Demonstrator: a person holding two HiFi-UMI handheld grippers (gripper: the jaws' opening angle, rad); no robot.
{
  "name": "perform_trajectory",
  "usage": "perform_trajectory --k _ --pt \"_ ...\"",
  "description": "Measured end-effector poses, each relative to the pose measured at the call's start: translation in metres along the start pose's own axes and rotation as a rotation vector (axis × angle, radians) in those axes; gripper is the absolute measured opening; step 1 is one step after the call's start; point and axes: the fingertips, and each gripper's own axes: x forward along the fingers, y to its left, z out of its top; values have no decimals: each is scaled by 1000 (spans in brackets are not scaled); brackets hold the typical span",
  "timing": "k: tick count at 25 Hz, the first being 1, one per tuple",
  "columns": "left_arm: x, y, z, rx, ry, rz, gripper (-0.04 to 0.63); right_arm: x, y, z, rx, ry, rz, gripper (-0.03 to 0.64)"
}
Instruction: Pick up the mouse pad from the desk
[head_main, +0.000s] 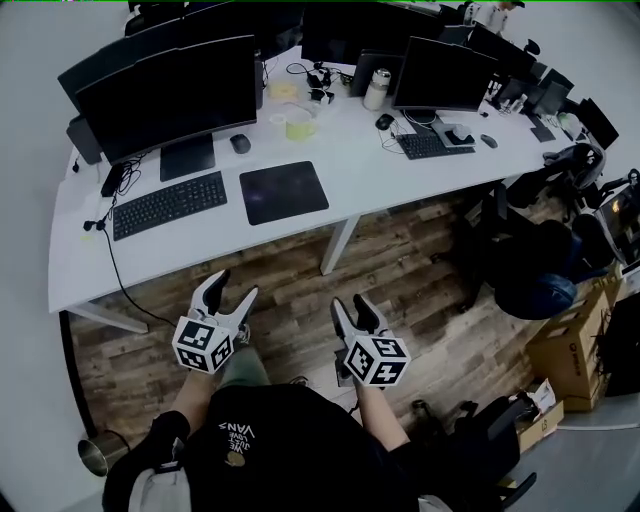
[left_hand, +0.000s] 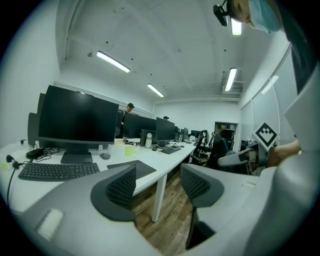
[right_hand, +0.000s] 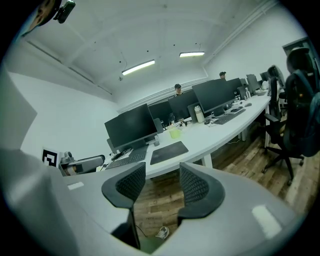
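Since the left gripper overlaps it, the mouse pad shows only partly.

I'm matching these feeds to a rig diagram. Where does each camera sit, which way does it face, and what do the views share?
Head view: on the person's head, looking steeply down at the desk; shows left gripper, right gripper, forearms, torso.
Left gripper view: rides that gripper, facing the desk past its open, empty jaws; right gripper at right.
Right gripper view: likewise, open empty jaws; left gripper at left.
Shared: all three show the mouse pad.
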Motion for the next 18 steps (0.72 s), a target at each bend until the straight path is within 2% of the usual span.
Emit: perform_trajectory --k 7,18 --pt "33 25 13 16 -6 -25 256 35 -12 14 13 3 -37 202" --pt "113 127 32 9 13 -65 258 149 -16 42 17 45 -135 202"
